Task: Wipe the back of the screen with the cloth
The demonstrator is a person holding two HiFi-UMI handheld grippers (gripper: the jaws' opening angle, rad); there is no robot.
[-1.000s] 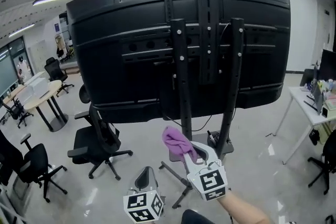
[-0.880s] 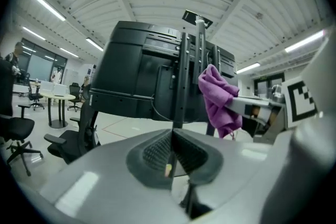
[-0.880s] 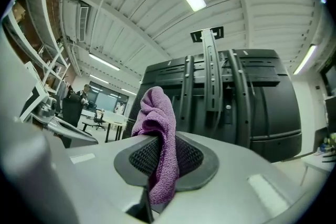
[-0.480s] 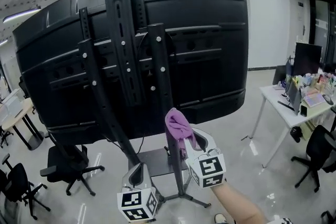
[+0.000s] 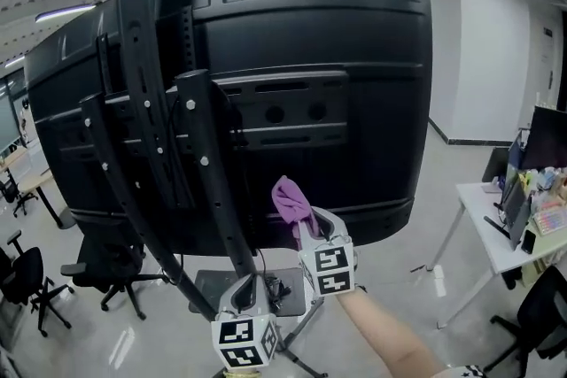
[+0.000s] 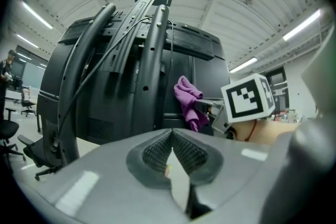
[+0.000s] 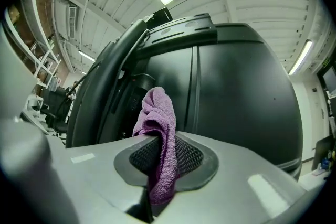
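The large black screen (image 5: 337, 57) shows its back on a wheeled stand with black mounting rails (image 5: 159, 128). A purple cloth (image 5: 291, 201) sticks up from my right gripper (image 5: 306, 221), which is shut on it just in front of the lower middle of the back panel (image 7: 241, 92); whether cloth and panel touch cannot be told. In the right gripper view the cloth (image 7: 157, 128) hangs between the pads. My left gripper (image 5: 246, 295) sits lower and nearer, below the rails, shut with nothing in it. The left gripper view shows the cloth (image 6: 189, 102) and the rails (image 6: 131, 50).
The stand's base and legs (image 5: 221, 283) rest on a glossy floor under the screen. Office chairs (image 5: 97, 274) and a round table stand at the left. A white desk (image 5: 505, 235) with a monitor and clutter is at the right.
The view has swung round to the screen's right half, so the rails now lie at the left. My right gripper with the cloth has come closer to the lower back panel.
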